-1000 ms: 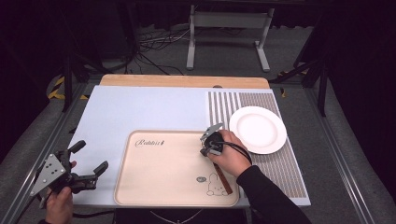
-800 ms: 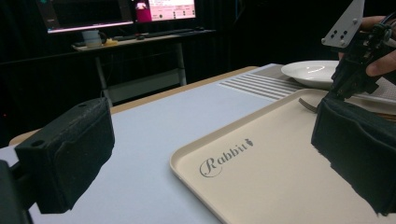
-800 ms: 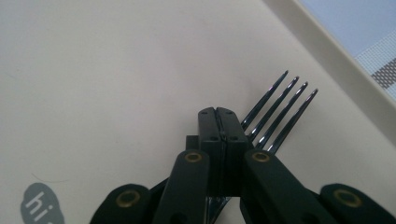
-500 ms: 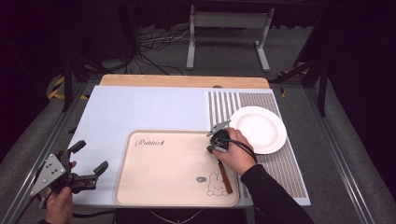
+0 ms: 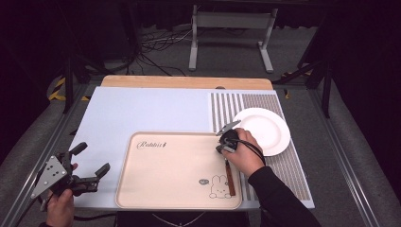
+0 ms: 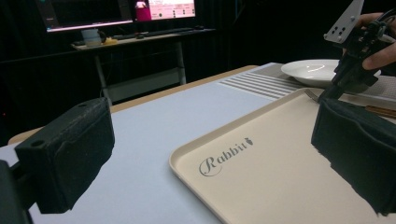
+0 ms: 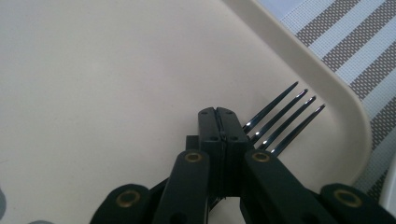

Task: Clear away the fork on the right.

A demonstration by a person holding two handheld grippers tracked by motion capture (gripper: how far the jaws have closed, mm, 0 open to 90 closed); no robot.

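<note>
A fork (image 5: 230,177) with a brown wooden handle lies flat on the right side of a cream tray (image 5: 165,189) printed with a rabbit. My right gripper (image 5: 222,149) is shut, and its tips (image 7: 219,114) sit over the fork's neck. The metal tines (image 7: 280,116) stick out beyond the tips toward the tray's rim. I cannot tell whether the jaws pinch the fork. My left gripper (image 5: 92,158) hangs open over the table's front left corner, with nothing between its wide-apart pads (image 6: 70,149). The left gripper view shows the right gripper (image 6: 329,93) at the tines (image 6: 312,94).
A white plate (image 5: 262,130) stands on the striped mat (image 5: 283,165) just right of the tray, also seen as the plate (image 6: 313,70). A pale blue mat (image 5: 142,109) covers the table's left and middle. A metal stand (image 5: 231,33) is on the floor beyond.
My right hand and gripper have shifted right and slightly away from me, toward the tray's right rim and the plate. The fork seems to have slid a little with them. The left hand kept still.
</note>
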